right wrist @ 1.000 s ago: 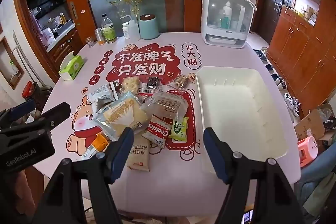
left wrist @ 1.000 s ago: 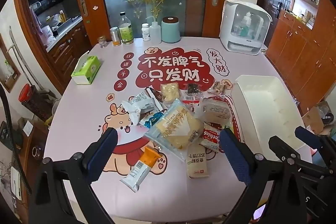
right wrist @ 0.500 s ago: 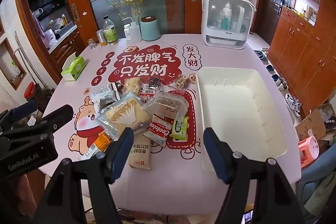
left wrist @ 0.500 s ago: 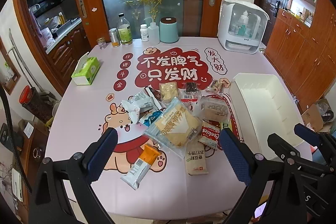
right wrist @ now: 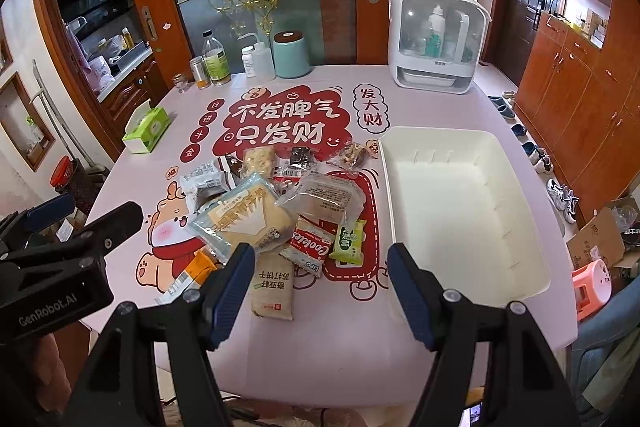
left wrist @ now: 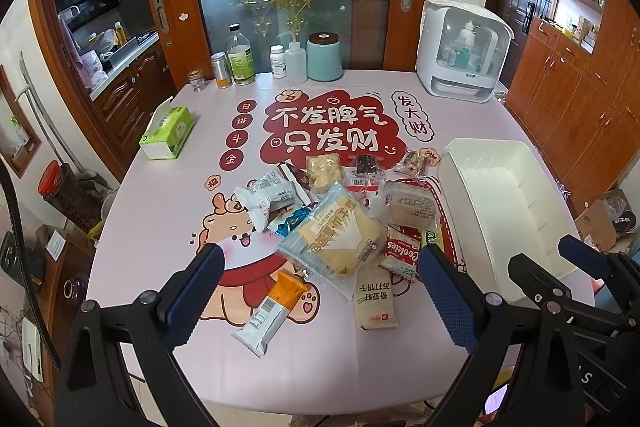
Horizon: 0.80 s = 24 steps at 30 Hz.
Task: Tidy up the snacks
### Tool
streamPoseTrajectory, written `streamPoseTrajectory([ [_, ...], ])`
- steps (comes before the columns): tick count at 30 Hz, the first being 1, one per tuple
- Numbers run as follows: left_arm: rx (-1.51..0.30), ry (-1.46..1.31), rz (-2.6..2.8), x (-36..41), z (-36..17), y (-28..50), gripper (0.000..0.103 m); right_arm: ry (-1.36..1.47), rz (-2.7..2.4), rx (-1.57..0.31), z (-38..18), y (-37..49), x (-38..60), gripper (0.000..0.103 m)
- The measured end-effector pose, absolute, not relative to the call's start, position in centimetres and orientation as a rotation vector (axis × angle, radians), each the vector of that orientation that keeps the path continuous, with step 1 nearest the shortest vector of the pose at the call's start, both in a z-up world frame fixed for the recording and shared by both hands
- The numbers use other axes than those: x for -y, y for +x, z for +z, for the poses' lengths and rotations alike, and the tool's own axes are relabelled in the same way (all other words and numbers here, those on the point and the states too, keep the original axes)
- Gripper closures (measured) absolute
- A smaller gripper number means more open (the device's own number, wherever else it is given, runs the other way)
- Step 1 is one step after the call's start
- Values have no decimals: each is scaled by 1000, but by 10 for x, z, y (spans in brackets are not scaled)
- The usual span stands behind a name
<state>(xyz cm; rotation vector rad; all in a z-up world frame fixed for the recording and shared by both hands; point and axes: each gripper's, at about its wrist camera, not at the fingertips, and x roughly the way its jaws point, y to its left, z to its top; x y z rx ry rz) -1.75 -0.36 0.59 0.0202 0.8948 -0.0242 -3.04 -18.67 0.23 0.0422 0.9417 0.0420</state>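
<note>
The snack pile (left wrist: 332, 223) lay at the centre of the pink table (left wrist: 160, 195), just left of the white bin (left wrist: 508, 203), whose long axis ran near to far. The largest packet, a clear bread bag (left wrist: 336, 231), lay with its long axis running diagonally from near right to far left; the orange-ended bar (left wrist: 272, 311) pointed from near left to far right; the cracker pack (left wrist: 374, 301) lay lengthwise, near to far. The left gripper (left wrist: 320, 297) was spread wide and empty above the near edge of the pile. The right gripper (right wrist: 320, 291) stood about half spread, also empty, above bare table between pile and bin. Only the right wrist view showed the green packet (right wrist: 350, 237) in full and the shoes (right wrist: 560, 195) on the floor. At the far edge stood bottles (left wrist: 241, 57), a teal canister (left wrist: 324, 57) and a white appliance (left wrist: 460, 55); a green tissue box (left wrist: 168, 133) sat far left. Nothing obstructed the bin.
</note>
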Motion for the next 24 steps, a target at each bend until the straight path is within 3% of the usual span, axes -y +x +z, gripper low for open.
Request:
streamPoseTrajectory([
  [24, -895, 19, -23, -2, 6, -21, 6, 47, 47, -939, 3, -33, 182, 34],
])
